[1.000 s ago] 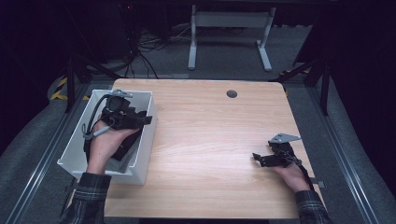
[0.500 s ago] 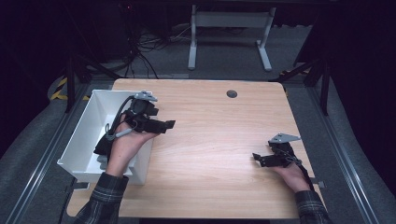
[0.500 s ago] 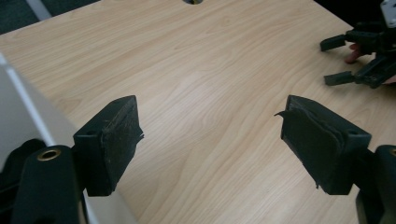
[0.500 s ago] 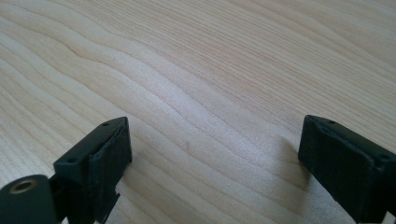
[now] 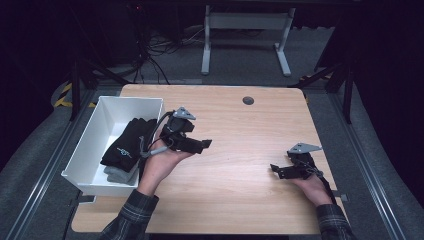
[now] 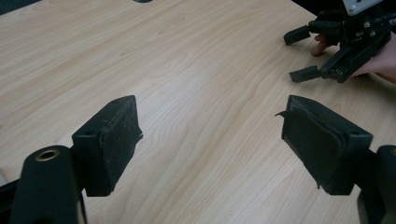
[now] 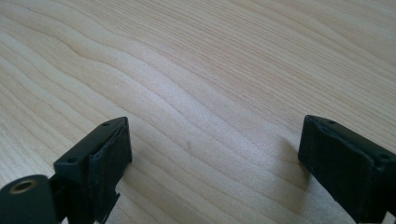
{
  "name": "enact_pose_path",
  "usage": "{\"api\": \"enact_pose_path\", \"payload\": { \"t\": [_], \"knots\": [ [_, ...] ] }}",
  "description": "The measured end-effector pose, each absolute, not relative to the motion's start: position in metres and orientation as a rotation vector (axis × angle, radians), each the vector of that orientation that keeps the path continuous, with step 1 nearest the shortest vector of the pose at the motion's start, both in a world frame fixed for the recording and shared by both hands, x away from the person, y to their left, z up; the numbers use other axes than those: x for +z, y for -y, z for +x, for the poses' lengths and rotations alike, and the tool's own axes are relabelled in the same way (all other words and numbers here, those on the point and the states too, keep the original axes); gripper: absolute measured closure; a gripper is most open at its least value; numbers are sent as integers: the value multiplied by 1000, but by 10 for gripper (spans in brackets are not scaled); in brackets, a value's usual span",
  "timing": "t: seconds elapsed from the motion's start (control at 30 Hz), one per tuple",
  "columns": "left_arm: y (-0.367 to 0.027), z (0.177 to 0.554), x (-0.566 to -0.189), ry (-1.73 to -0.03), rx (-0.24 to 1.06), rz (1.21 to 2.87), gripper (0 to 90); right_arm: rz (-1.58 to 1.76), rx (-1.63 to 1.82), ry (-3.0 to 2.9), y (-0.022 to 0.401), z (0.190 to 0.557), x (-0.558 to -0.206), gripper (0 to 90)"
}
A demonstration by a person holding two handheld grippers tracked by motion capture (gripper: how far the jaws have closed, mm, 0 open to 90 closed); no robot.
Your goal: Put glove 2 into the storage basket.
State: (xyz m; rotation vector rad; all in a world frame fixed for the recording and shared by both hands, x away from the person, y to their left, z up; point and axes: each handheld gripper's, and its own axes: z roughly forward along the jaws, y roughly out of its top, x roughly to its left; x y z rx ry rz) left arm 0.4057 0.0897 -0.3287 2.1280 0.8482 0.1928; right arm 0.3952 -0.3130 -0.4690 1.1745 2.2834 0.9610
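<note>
The left tool (image 5: 192,145) hovers over the surface (image 5: 240,175) just beside the white bin (image 5: 90,145), jaws apart and empty. The right tool (image 5: 285,170) rests low on the surface well away, jaws apart too, nothing between them. The black glove (image 5: 127,142) lies inside the bin on something grey. The withdrawal looks nearly complete; it is best to keep the left tool's jaws wide and its cable clear of the bin's rim while it travels toward the middle. A second earlier that tool was down inside the bin over the glove; now it is out past the wall.
</note>
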Motion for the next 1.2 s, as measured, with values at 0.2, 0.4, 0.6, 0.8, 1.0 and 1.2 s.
{"api": "enact_pose_path", "payload": {
  "t": [0.2,0.4,0.6,0.8,1.0,1.2],
  "knots": [
    [-74,401,-346,-826,186,2143,184,1173,961,-2284,313,395,-469,98],
    [-60,399,-365,-813,202,2175,155,1172,965,-2285,313,395,-469,98],
    [-50,395,-384,-798,221,2197,156,1171,965,-2286,313,395,-469,98],
    [-43,393,-407,-784,224,2223,155,1170,964,-2287,313,395,-469,98],
    [-39,392,-426,-784,237,2246,154,1170,965,-2287,313,395,-469,98],
    [-39,391,-443,-783,266,2258,154,1170,964,-2287,313,395,-469,98]
  ]
}}
